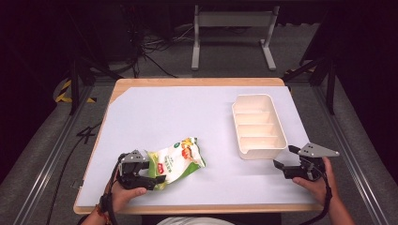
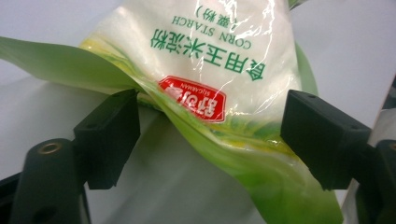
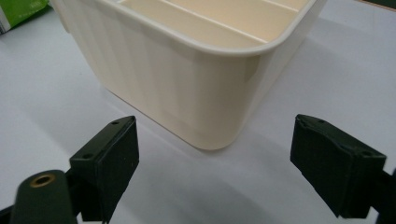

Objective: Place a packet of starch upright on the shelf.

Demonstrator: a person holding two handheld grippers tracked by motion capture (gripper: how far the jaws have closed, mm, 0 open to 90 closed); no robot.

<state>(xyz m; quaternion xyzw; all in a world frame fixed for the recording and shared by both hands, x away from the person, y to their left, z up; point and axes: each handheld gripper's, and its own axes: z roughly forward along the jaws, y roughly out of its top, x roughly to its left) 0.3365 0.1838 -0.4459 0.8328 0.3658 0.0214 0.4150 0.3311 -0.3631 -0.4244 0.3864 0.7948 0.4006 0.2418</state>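
On the table, the bag of corn starch is lying toward the near left, and the divided tray is sitting to the right of it, well apart and farther back. The left gripper is sitting at the bag's near left end, with the bag's edge lying between its spread jaws. The right gripper is resting near the table's front right edge, just beside the tray's near end, its jaws apart and pointing toward the tray's corner.
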